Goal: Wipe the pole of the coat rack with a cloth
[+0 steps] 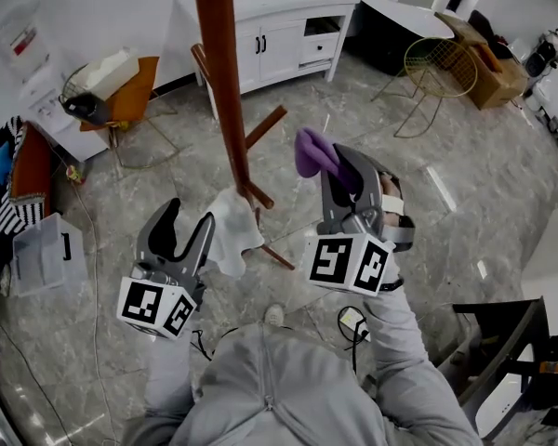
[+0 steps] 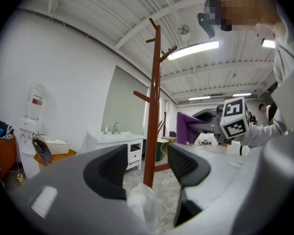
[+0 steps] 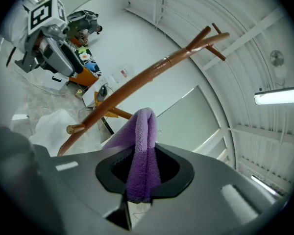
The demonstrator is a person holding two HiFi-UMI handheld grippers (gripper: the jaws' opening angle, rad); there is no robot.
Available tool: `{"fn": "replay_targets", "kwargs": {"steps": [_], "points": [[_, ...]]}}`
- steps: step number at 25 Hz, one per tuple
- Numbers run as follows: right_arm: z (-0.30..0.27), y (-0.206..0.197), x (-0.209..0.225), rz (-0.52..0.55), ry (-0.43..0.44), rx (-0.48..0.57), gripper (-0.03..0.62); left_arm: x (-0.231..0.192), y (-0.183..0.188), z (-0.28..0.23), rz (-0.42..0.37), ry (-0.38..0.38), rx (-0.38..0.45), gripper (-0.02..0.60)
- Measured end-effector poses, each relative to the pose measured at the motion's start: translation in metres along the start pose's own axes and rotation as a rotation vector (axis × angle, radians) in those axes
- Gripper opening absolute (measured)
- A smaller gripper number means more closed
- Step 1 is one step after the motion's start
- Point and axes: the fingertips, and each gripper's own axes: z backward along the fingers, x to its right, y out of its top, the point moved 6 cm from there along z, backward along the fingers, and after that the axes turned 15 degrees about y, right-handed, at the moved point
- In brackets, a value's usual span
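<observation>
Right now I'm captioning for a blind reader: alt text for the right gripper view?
The right gripper is shut on a folded purple cloth, with the coat rack pole slanting across behind it. The left gripper shows upper left, a white cloth lower left.

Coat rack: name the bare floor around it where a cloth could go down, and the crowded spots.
Bare floor lies between the pole, the white cabinet and the wire chair. Left is crowded: orange chair, plastic box.

The right tool (image 1: 339,163) clamps a purple cloth (image 1: 311,150) near the brown pole (image 1: 225,82).
</observation>
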Motion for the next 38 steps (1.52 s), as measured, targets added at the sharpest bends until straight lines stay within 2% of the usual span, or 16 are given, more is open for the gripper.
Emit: {"fn": "replay_targets", "kwargs": {"steps": [3,11,15,19,28,32,38], "points": [[-0.005,0.011,-0.018,0.097,0.067,0.058,0.057,0.002,-0.001,0.001,-0.001,0.006,0.004,0.275],[-0.032,0.033,-0.056,0.486,0.195,0.118,0.057,-0.002,-0.001,0.013,0.003,0.036,0.012,0.275],[-0.05,0.037,-0.071,0.673,0.278,0.103,0.057,-0.005,-0.001,0.016,0.009,0.047,0.014,0.275],[-0.068,0.033,-0.083,0.804,0.367,0.054,0.057,-0.006,0.0,0.018,0.016,0.051,0.015,0.275],[-0.079,0.034,-0.089,0.88,0.532,0.021,0.055,-0.016,-0.003,0.018,0.043,0.056,0.026,0.275],[-0.07,0.031,-0.09,0.877,0.613,-0.01,0.055,-0.013,-0.002,0.016,0.05,0.044,0.024,0.275],[-0.046,0.03,-0.089,0.843,0.674,-0.025,0.055,-0.014,-0.004,0.016,0.05,0.032,0.025,0.275]]}}
